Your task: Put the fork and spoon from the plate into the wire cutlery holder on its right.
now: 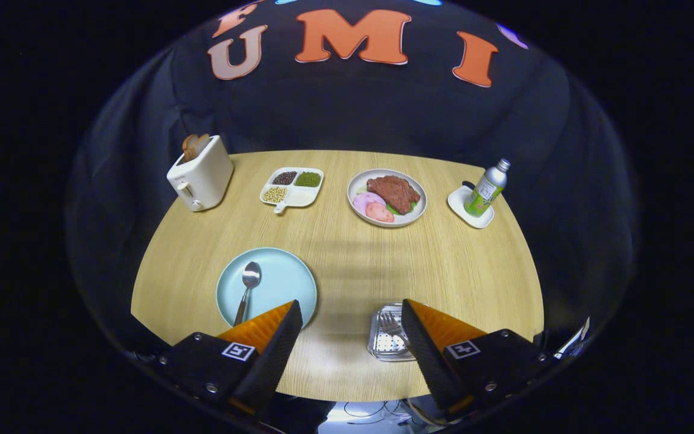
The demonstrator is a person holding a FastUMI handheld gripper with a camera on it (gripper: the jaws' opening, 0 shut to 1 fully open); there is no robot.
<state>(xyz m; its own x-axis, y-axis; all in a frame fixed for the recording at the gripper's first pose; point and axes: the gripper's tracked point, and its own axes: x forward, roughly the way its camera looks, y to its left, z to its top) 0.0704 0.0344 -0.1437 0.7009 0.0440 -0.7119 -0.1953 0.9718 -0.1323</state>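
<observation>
gripper (350, 313) – fingers wide apart (holding nothing) | spoon (247, 290) on plate (281, 280) | fork (393, 328) in holder (383, 345) | wooden table (347, 253)

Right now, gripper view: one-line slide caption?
Open fingers over table; spoon on blue plate, fork already in wire holder.

No legible text is found. A square coded marker is carried on each finger (261, 337); the bottle (487, 189) label, beyond the fingers, cannot be read.

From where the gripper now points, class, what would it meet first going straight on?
Probably bare table: the open gripper aims between the blue plate and the holder. Farther on sits the meat plate, though depth is unclear.
</observation>
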